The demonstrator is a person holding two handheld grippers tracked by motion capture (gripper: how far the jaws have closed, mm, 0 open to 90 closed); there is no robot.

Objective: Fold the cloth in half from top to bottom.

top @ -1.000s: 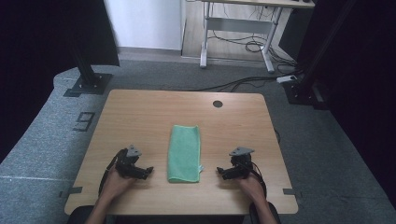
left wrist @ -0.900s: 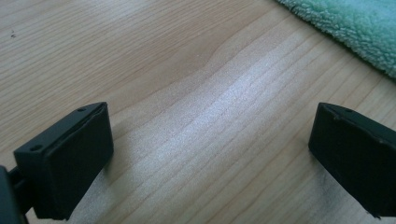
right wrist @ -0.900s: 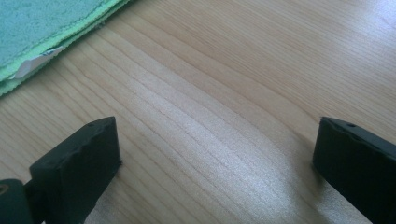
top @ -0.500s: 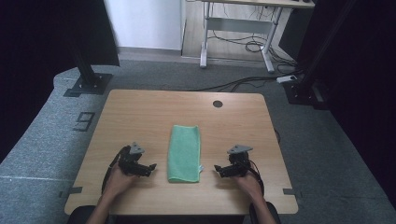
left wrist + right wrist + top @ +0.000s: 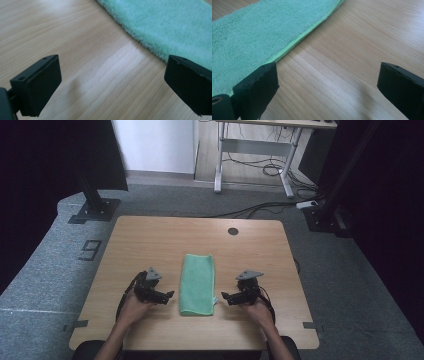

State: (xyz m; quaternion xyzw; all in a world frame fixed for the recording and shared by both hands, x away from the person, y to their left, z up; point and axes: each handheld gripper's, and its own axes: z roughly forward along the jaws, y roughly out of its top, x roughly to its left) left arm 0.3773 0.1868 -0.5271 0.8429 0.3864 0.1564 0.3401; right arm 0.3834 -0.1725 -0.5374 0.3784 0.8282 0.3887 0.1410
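Note:
A folded green towel [image 5: 197, 283] lies lengthwise in the middle of the wooden table [image 5: 165, 240]. My left gripper [image 5: 167, 296] rests on the table just left of the towel's near end, jaws wide apart and pointing at it. In the left gripper view [image 5: 112, 82] the towel's edge [image 5: 170, 27] sits beyond the jaws, untouched. My right gripper [image 5: 226, 297] mirrors it on the towel's right side, open. The right gripper view [image 5: 327, 85] shows the towel [image 5: 257, 35] at upper left, its folded edge just ahead of the left jaw.
A round cable hole [image 5: 233, 231] sits near the table's far edge. Beyond the table are a desk frame [image 5: 252, 155] with cables on the floor, and black stands [image 5: 95, 200] at both far corners. Bare wood surrounds the towel.
Both grippers have edged slightly inward toward the towel; the right one moved a little more. The towel has not moved.

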